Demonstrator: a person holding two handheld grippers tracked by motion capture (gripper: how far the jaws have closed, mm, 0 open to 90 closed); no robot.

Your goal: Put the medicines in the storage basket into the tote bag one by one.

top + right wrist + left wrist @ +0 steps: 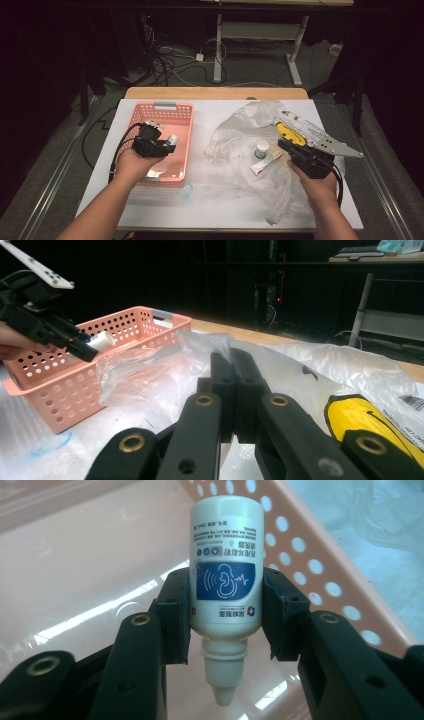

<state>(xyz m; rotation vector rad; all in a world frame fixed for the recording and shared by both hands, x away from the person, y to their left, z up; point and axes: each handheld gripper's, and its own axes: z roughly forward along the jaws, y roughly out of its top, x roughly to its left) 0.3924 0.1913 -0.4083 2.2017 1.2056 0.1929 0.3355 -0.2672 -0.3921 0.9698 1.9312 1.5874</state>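
Two tongs | left tongs (pixel 226 615) clamp dropper bottle (pixel 226 565) over pink basket (pixel 320 565) | right tongs (pixel 233 385) together

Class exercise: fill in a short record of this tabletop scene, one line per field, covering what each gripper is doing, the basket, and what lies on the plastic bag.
left gripper: shut on the ear-drop bottle, nozzle end toward the camera, over the pink basket
right gripper: jaws closed, holding nothing, above the clear plastic bag
basket position: left half of the white table
on the bag: small white-capped jar, flat white tube, yellow item
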